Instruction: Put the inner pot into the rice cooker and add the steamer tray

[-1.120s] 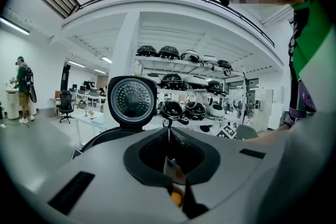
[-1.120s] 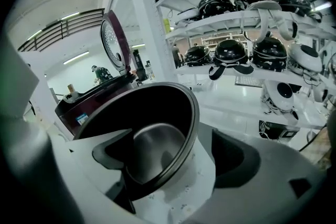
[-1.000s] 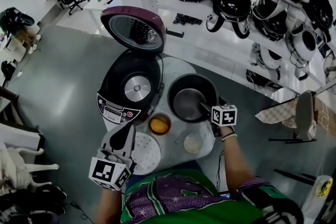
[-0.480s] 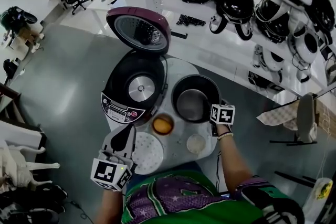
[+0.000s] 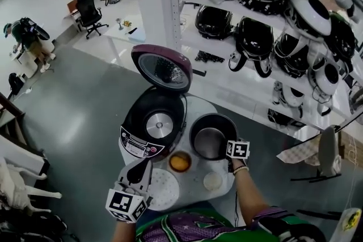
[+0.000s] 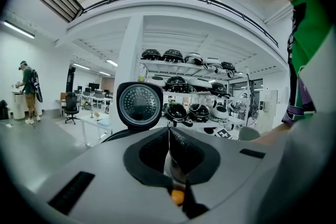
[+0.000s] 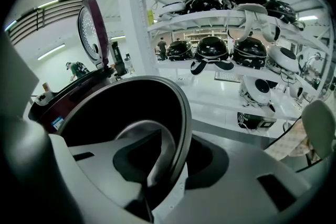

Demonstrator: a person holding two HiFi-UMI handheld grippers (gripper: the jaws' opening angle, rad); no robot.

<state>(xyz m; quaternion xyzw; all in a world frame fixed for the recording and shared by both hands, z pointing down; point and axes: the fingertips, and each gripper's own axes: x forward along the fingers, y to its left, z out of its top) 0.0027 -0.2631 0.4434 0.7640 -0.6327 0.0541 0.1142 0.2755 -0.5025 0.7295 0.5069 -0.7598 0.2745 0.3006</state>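
Left gripper (image 5: 140,169): clenched on nothing, jaws pressed together, held over the near edge of the surface (image 5: 195,175).
Marker cube (image 5: 126,205): black-and-white squares, no words; the right gripper's cube is alike.
Steamer tray (image 5: 161,189): white holed disc lying flat on the surface, partly covered by the left gripper.
Right gripper (image 7: 170,168): jaws have just been closing; they grasp the near rim of the pot (image 5: 211,134).
Pot: on the surface, just right of the rice cooker (image 5: 154,124), not inside it.
Rice cooker: lid (image 5: 161,68) up; print on the control panel (image 5: 139,147) and blue sticker (image 7: 58,122) too small to read.
Shelves (image 5: 272,20): rows of other cookers, cut off at the right.
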